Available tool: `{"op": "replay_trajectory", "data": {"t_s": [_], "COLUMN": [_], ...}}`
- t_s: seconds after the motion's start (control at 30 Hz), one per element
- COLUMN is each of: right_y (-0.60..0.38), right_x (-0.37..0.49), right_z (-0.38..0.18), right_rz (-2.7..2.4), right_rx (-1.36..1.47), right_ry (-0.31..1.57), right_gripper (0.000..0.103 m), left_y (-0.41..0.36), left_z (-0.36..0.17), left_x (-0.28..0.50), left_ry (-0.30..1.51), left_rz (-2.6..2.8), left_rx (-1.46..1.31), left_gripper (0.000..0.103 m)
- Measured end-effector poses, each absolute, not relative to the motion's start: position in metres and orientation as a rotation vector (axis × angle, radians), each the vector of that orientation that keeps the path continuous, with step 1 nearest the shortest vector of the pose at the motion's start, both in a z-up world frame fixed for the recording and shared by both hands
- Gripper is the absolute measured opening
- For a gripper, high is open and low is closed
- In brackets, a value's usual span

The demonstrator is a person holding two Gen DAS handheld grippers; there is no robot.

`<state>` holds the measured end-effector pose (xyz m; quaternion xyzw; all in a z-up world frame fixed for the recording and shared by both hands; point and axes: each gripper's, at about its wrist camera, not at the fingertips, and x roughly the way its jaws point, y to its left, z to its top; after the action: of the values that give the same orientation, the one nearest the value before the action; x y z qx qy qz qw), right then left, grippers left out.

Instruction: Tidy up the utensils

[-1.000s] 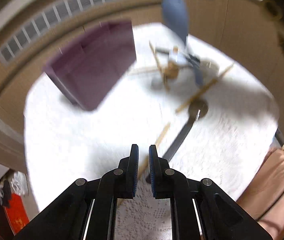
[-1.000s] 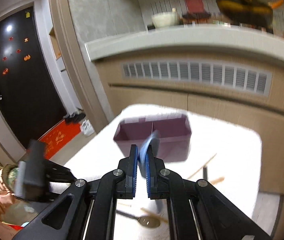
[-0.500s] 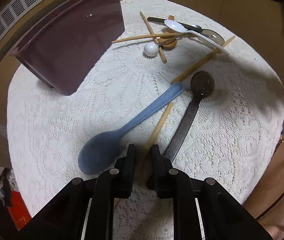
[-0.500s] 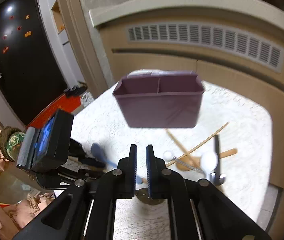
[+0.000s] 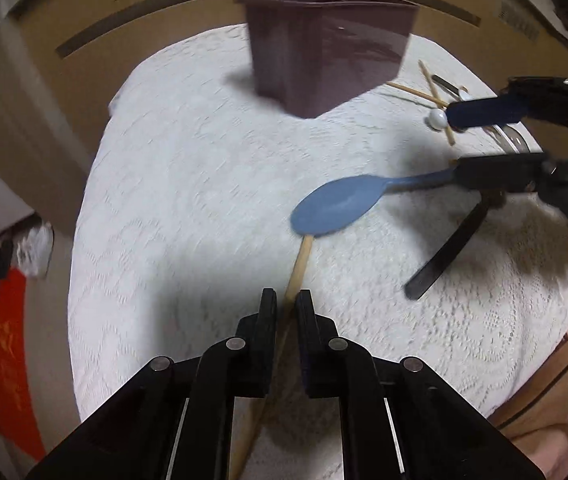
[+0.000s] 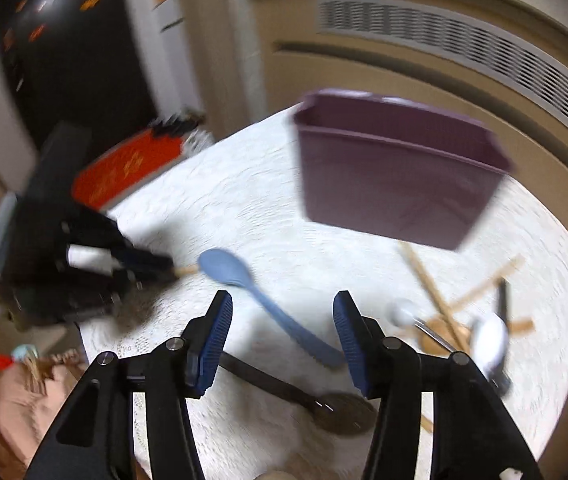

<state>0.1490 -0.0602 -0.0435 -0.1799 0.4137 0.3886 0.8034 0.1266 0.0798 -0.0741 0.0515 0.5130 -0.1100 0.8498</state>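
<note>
Chopstick (image 5: pixel 299 268) tip hidden under blue spoon (image 5: pixel 340 204); purple bin (image 6: pixel 396 172) blurred.

Right gripper (image 6: pixel 281 334), black with blue ribbed pads, opening wide above white lace tablecloth (image 6: pixel 243 208). Between the jaws, untouched: long blue plastic spoon (image 6: pixel 243 280) lying flat, handle nearest. Below it, dark brown wooden spoon (image 6: pixel 308 400). Beyond, purple rectangular plastic bin (image 6: pixel 396 184). At left, blurred left gripper (image 6: pixel 163 268) closing on a pale wooden chopstick (image 6: pixel 187 270).

It was a home: a white lace-clothed table (image 5: pixel 187 184), a dark front door (image 6: pixel 67 40) (an orange-red mat (image 6: pixel 123 168) beside it).
</note>
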Motion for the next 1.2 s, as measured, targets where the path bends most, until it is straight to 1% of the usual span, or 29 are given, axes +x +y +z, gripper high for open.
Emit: {"op": "replay_trajectory", "data": {"t_s": [0.17, 0.33, 0.37, 0.4, 0.47, 0.63, 0.77, 0.87, 0.97, 1.07, 1.2], "right_y": [0.001, 0.027, 0.025, 0.023, 0.016, -0.025, -0.064, -0.087, -0.113, -0.136, -0.160], "right_x": [0.153, 0.171, 0.174, 0.175, 0.176, 0.169, 0.161, 0.160, 0.160, 0.155, 0.144], "right_z": [-0.070, -0.098, -0.099, -0.097, -0.093, -0.068, -0.039, -0.021, -0.009, -0.004, 0.004], "right_rz": [0.964, 0.942, 0.944, 0.940, 0.904, 0.866, 0.826, 0.781, 0.739, 0.708, 0.686], "right_rx": [-0.547, -0.662, -0.647, -0.625, -0.595, -0.444, -0.342, -0.282, -0.204, -0.126, -0.081], "right_ry": [0.928, 0.997, 1.010, 1.014, 1.022, 0.994, 0.922, 0.869, 0.832, 0.817, 0.800], "right_gripper": [0.050, 0.050, 0.049, 0.039, 0.034, 0.033, 0.033, 0.033, 0.033, 0.033, 0.032], "left_y": [0.091, 0.095, 0.092, 0.091, 0.089, 0.084, 0.083, 0.079, 0.068, 0.061, 0.046], "left_z": [-0.075, -0.076, -0.077, -0.077, -0.078, -0.079, -0.079, -0.079, -0.078, -0.077, -0.056], "left_x": [0.113, 0.112, 0.115, 0.119, 0.123, 0.128, 0.142, 0.152, 0.152, 0.149, 0.137], "left_ry": [1.071, 1.086, 1.090, 1.093, 1.097, 1.121, 1.174, 1.189, 1.153, 1.108, 0.985], "left_rz": [-0.241, -0.263, -0.266, -0.266, -0.264, -0.263, -0.293, -0.284, -0.245, -0.209, -0.201], "left_rx": [0.087, 0.080, 0.085, 0.090, 0.103, 0.126, 0.109, 0.103, 0.153, 0.141, 0.098], "left_gripper": [0.011, 0.012, 0.012, 0.012, 0.012, 0.013, 0.014, 0.012, 0.009, 0.006, 0.006]}}
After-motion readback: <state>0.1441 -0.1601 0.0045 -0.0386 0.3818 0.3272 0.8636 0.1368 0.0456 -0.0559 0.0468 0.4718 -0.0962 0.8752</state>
